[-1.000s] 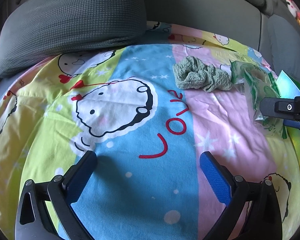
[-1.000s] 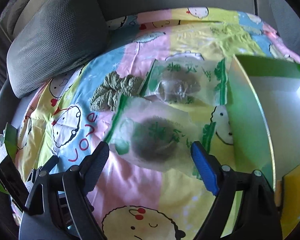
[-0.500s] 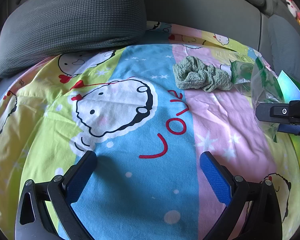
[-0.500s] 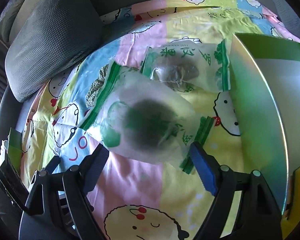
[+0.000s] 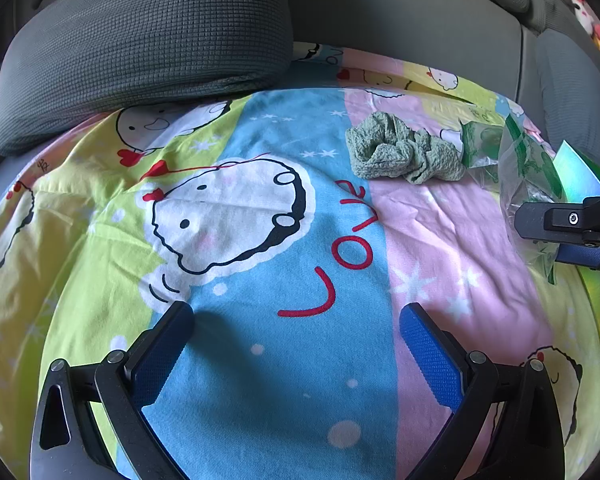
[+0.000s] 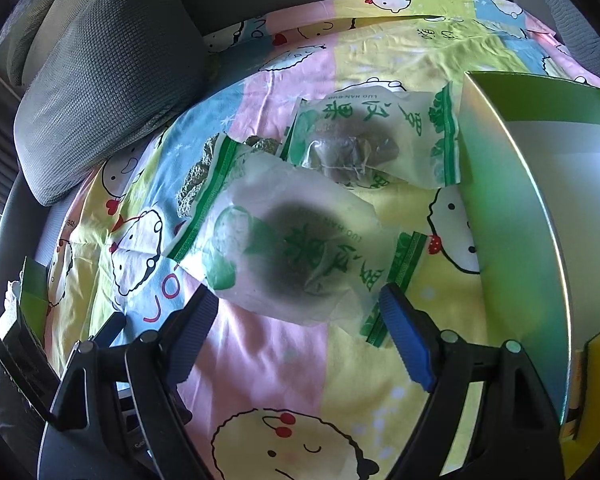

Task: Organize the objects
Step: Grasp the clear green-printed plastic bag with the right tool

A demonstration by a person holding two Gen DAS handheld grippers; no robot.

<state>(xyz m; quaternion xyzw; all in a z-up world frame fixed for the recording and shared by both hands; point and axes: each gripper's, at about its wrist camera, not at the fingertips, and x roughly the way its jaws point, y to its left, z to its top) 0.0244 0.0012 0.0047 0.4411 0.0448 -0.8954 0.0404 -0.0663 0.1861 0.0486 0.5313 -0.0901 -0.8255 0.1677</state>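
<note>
My right gripper (image 6: 298, 294) is shut on a clear packet with green print and a dark round lump inside (image 6: 300, 248), held by its two sides above the cartoon blanket (image 6: 260, 360). In the left wrist view that packet (image 5: 528, 168) stands up out of the right gripper (image 5: 560, 232) at the right edge. A second, matching packet (image 6: 372, 140) lies flat on the blanket just beyond. A crumpled green cloth (image 5: 404, 152) lies to the left of the packets. My left gripper (image 5: 296, 312) hovers open over the blue stripe, with nothing between its fingers.
An open green box (image 6: 512, 208) stands on the blanket right of the packets, its shiny flap facing them. A grey cushion (image 5: 140, 40) rests at the back left against a grey sofa back (image 5: 400, 20). Another green box edge (image 6: 32, 292) shows at far left.
The right gripper has taken the near packet off the blanket and raised it, tilted, toward the camera. The left gripper has kept still.
</note>
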